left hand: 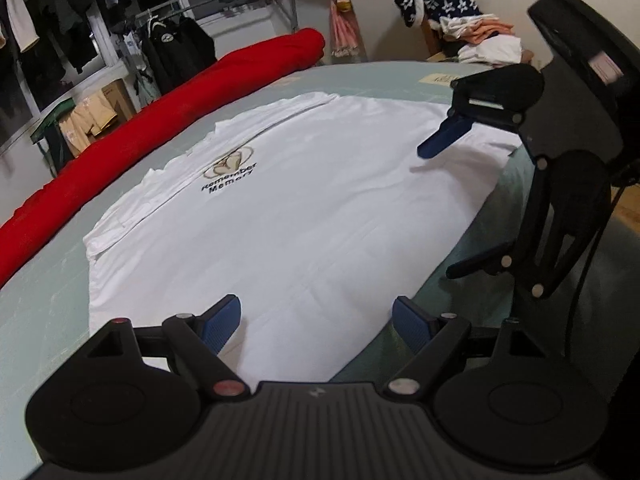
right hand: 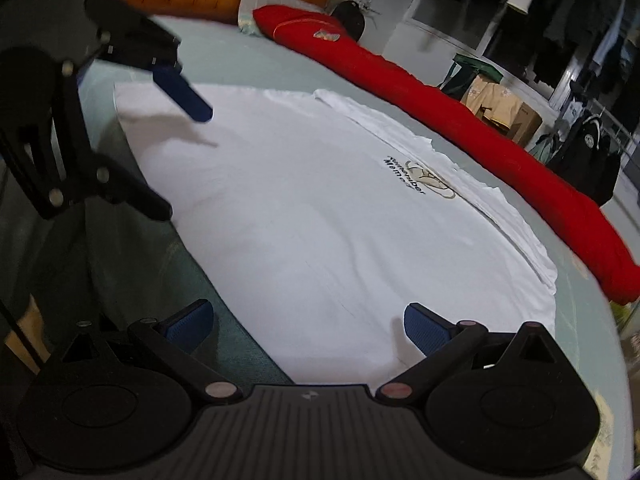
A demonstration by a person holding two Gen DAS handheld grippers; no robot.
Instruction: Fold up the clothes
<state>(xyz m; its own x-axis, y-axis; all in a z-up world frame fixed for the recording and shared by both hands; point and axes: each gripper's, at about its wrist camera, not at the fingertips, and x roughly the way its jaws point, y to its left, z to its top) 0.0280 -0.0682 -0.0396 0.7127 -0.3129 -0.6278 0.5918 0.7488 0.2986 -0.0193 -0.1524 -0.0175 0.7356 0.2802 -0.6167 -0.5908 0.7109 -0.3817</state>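
White T-shirt (left hand: 304, 216) lies flat on the pale green table (left hand: 44, 300), its near edge between the spread, empty fingers of the left gripper (left hand: 316, 320). The right gripper (right hand: 308, 324), also spread and holding nothing, straddles the shirt's other end. One side is folded inward beside a printed logo (left hand: 230, 170). A red fabric roll (left hand: 168, 128) lies along the far edge.

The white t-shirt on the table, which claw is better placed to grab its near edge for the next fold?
Probably the left claw: it hangs open with both pads over the white t-shirt, right at its near hem. The right claw, also open, straddles the side edge, one pad over the bare table.
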